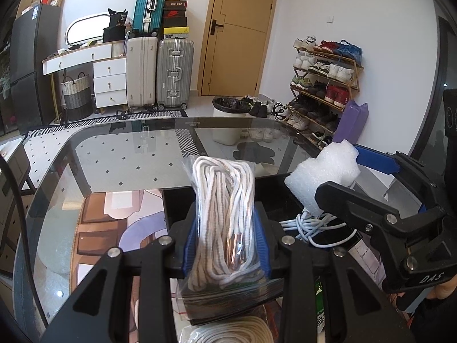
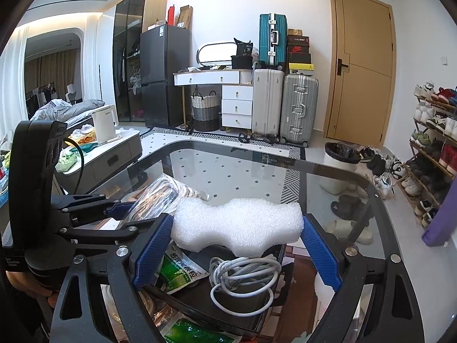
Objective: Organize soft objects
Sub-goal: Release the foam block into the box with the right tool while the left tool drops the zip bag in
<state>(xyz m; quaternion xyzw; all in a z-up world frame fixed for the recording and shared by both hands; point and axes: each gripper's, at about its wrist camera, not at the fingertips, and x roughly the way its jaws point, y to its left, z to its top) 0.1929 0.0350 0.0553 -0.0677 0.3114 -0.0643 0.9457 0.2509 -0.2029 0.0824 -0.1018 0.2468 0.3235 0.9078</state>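
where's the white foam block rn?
The white foam block sits centre in the right wrist view, clamped in the right gripper, just above the coiled white cable.

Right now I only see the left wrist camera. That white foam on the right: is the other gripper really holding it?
Observer: Yes. In the right wrist view the right gripper has a blue pad pressed on each end of the foam.
Operator: What's under it?
Observer: A white cable, coiled in loops, lies directly below the foam.
Operator: Is there anything that I can't see at all?
Observer: A white kettle stands on a low table off to the left.
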